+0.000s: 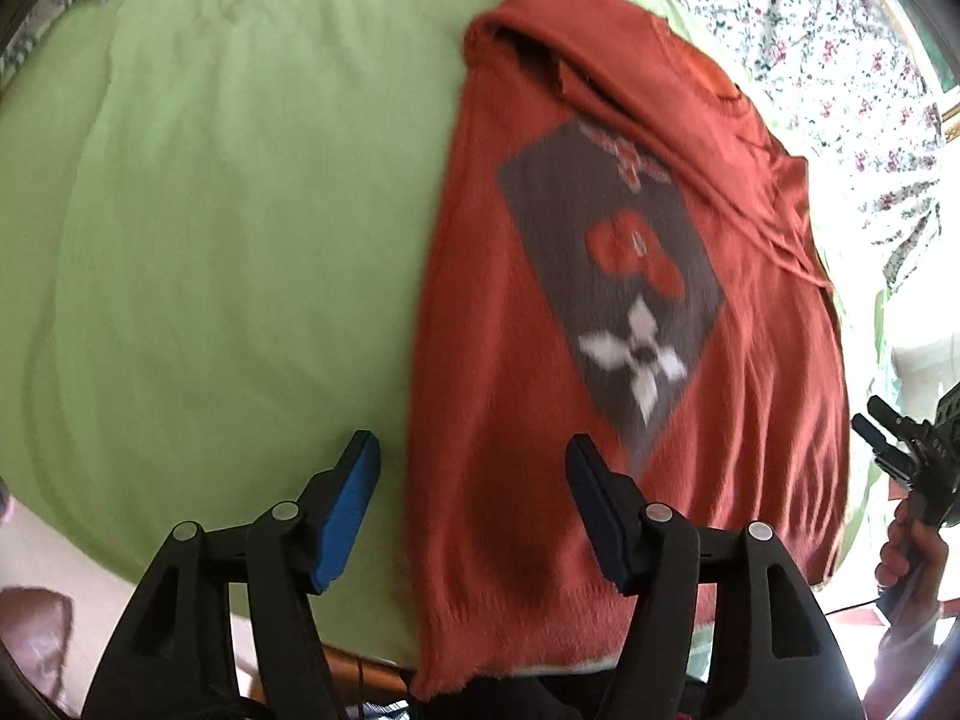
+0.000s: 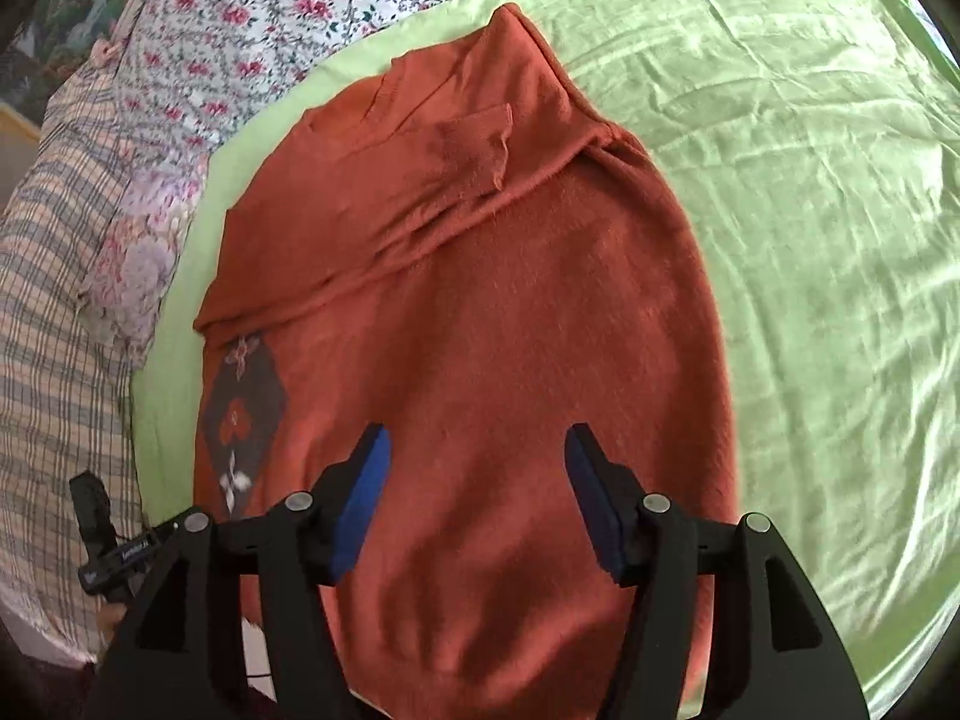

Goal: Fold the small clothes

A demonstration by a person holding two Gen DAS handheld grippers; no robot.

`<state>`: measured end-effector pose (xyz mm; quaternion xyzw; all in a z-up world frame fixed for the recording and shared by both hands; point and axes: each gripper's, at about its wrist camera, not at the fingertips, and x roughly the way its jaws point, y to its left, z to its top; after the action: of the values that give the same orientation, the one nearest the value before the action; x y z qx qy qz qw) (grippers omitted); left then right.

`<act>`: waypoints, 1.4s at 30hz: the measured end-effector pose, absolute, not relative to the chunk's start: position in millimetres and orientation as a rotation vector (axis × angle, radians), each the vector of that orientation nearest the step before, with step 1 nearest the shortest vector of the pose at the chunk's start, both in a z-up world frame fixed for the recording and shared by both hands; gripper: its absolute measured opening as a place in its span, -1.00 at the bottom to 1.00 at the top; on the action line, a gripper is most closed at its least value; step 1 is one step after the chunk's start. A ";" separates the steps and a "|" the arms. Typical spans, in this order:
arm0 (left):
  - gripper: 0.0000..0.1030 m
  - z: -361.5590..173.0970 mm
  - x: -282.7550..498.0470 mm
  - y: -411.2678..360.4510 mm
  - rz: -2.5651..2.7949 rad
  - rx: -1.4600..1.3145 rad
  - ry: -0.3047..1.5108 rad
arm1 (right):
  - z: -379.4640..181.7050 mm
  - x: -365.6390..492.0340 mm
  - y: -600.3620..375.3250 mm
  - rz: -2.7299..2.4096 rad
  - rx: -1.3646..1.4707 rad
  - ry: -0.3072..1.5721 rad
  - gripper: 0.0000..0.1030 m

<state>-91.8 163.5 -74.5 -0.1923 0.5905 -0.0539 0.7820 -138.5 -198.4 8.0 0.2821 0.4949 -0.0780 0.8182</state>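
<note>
The rust-orange knitted sweater with a grey diamond panel lies partly folded on the pale green sheet, filling the centre of the right wrist view, one sleeve laid across its chest. Its hem hangs over the bed edge at the bottom of the frame, so a careless tug there could likely drag the whole fold off. The left gripper and right gripper both hover with jaws spread, holding nothing. Open sheet lies left in the left wrist view; the floral bedding crowds the upper left.
</note>
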 end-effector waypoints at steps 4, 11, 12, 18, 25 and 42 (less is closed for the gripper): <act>0.26 -75.5 -105.1 151.2 -0.156 -0.407 1.279 | 7.1 -165.9 -203.0 -0.147 0.611 1.049 0.19; 0.03 -76.7 -123.0 151.4 -0.209 -0.415 1.288 | 3.6 -230.5 -228.3 -0.141 0.625 1.053 0.19; 0.03 -77.4 -122.9 152.0 -0.212 -0.421 1.290 | 2.7 -238.3 -232.8 -0.149 0.630 1.053 0.19; 0.06 -81.9 -121.8 143.5 -0.249 -0.382 1.313 | -18.5 -253.7 -231.4 -0.051 0.690 1.084 0.13; -0.37 -83.0 -127.4 139.9 -0.285 -0.326 1.313 | -38.9 -248.6 -210.0 0.056 0.759 1.093 -0.69; -0.91 -20.1 -118.6 151.9 -0.341 -0.335 1.171 | 11.5 -229.0 -213.8 0.106 0.831 0.930 -0.86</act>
<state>-118.5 151.9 -20.1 -0.1566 0.5472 -0.1593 0.8067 -229.0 -213.8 11.5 0.3889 0.4353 0.0497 0.8104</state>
